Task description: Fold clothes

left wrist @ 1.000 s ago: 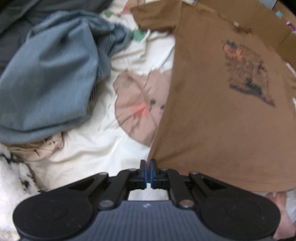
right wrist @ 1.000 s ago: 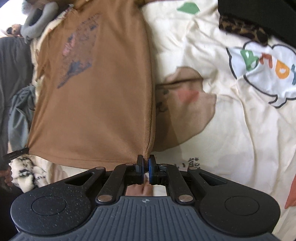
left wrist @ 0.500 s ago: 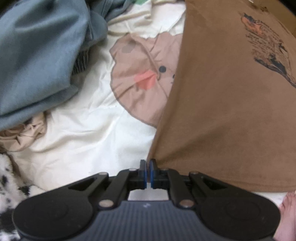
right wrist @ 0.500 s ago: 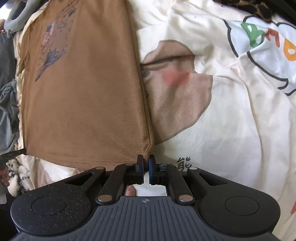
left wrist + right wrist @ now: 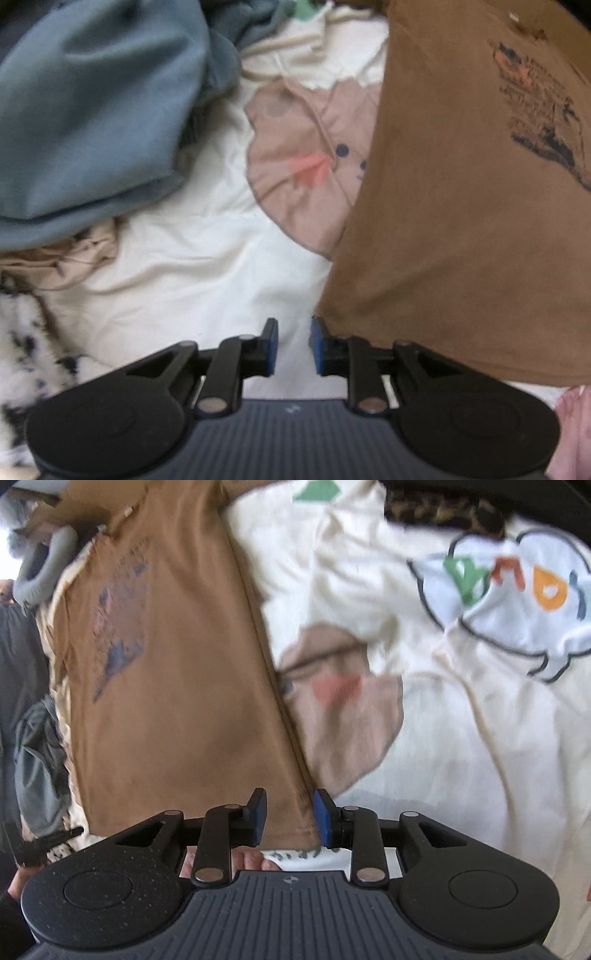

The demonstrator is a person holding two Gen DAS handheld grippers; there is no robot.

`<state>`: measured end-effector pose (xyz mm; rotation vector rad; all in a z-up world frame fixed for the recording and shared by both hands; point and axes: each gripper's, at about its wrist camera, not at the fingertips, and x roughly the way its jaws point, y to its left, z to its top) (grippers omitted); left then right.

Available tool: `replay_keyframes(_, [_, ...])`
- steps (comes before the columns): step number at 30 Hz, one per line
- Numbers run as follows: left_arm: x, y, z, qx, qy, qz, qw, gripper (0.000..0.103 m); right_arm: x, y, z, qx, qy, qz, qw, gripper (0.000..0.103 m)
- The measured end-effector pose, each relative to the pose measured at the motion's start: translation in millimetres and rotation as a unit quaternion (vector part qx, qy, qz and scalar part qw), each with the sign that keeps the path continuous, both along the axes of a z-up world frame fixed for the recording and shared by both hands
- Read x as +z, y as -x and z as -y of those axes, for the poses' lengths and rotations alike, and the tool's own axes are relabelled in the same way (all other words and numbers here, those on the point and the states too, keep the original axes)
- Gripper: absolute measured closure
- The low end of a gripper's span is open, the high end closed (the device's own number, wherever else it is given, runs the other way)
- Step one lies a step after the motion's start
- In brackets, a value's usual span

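Left gripper (image 5: 293,345): jaws have just been opening and now stand apart, blue pads facing each other across a clear gap. Nothing is between them; only the cream bedsheet (image 5: 192,280) shows through the gap. The near corner of the brown T-shirt (image 5: 461,229) lies just beside the right-hand pad, at its outer side, and not in the gap. From that corner the shirt spreads up and to the right of the view, its dark chest print towards the upper right edge.

Right gripper (image 5: 289,819): jaws have likewise just been opening and stand apart. The hem corner of the brown T-shirt (image 5: 166,701) lies in the gap, nearer the right-hand pad; the pads do not press on it. The shirt's side edge runs from that corner up and away to the left of centre, the garment lying flat on the sheet with its print facing up.

Further out, left view: a pink bear-face print (image 5: 306,166) on the sheet is partly covered by the shirt's edge. A blue-grey garment (image 5: 92,122) is heaped at the upper left, with a beige cloth (image 5: 62,262) under its near edge.

Further out, right view: a cloud print with coloured letters (image 5: 509,598) lies on the sheet at the upper right, well apart from the shirt.
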<state>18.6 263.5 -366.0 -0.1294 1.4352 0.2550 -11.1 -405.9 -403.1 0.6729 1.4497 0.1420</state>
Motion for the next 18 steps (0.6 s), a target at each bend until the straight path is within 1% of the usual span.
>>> replay_keyframes(2, [18,3,-1,0.0,-0.004,0.012,0.9999,0.075,11,-2,5,-0.007,-0.002,0.015,1.0,0.072])
replay_keyframes(4, [38,2,-3,0.0,-0.007,0.026,0.9996,0.075,23,-5,10,-0.013,-0.001,0.032,0.999,0.066])
replay_keyframes(7, [65,0,-3,0.0,-0.01,0.049,0.9988,0.073,45,-13,16,-0.021,0.001,0.06,0.998,0.066])
replay_keyframes(12, [96,-11,4,-0.007,-0.013,0.082,0.9965,0.072,80,-29,28,-0.045,0.006,0.098,0.994,0.065])
replay_keyframes(13, [101,-15,6,-0.009,-0.014,0.088,0.996,0.072,87,-33,30,-0.054,0.004,0.107,0.993,0.064])
replay_keyframes(14, [107,-18,9,-0.009,-0.014,0.094,0.9954,0.071,94,-37,33,-0.063,0.002,0.117,0.991,0.06])
replay_keyframes(18, [126,-34,22,-0.015,-0.014,0.117,0.9929,0.069,112,-51,39,-0.077,0.003,0.144,0.987,0.06])
